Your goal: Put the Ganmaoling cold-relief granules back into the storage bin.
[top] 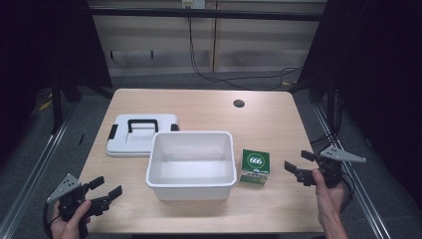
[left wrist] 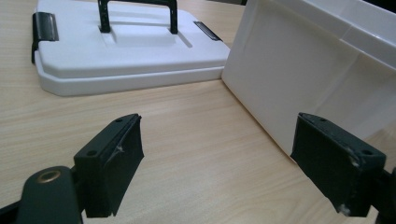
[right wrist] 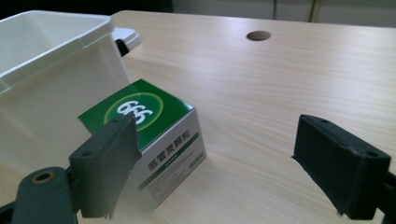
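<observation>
While fingers gape, right gripper (top: 294, 168) near green box (top: 255, 166)

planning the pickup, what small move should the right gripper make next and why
Probably ease the right gripper forward so its open jaws straddle the green box. The box stands beside the white bin, untouched, just ahead of the jaws.

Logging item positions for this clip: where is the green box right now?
In the high view, the green box sits on the table's right half, just right of the white bin, with the right tongs nearby.
</observation>
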A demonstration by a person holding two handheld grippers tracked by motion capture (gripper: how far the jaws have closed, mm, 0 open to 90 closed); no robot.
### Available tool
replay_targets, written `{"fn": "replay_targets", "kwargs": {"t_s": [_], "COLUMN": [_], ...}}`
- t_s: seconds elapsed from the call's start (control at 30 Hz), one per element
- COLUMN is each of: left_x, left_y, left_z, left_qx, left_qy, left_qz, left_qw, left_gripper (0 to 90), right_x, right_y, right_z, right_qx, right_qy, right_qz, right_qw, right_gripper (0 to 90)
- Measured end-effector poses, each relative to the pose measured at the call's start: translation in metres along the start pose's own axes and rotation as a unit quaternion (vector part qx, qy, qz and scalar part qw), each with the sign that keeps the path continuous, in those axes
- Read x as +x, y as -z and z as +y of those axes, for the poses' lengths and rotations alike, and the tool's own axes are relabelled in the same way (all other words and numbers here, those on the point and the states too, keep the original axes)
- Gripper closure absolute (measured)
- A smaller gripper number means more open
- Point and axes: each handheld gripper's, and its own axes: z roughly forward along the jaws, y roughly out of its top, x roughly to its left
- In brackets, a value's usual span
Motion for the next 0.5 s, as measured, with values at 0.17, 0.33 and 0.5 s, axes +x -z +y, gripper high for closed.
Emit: {"fn": "replay_targets", "kwargs": {"t_s": [0.17, 0.33, 0.5], "left_x": [0.0, 0.0, -0.003], "left_y": [0.0, 0.002, -0.001], "left_z": [0.0, 0.0, 0.002], "left_qx": [0.004, -0.003, 0.0], "left_qy": [-0.005, -0.007, -0.017], "left_qz": [-0.002, -0.004, -0.01], "left_qw": [1.0, 1.0, 0.9998], "left_gripper": [16.1, 15.9, 15.9], "right_x": [-0.002, -0.003, 0.009], "right_y": [-0.001, -0.002, -0.005], "right_z": [0.001, 0.001, 0.013], "right_qx": [0.002, 0.005, 0.023], "right_qy": [-0.003, 0.005, 0.035], "right_qz": [0.011, 0.016, 0.061], "right_qw": [0.9999, 0.9999, 0.9973], "right_gripper": [13.5, 13.2, 13.3]}}
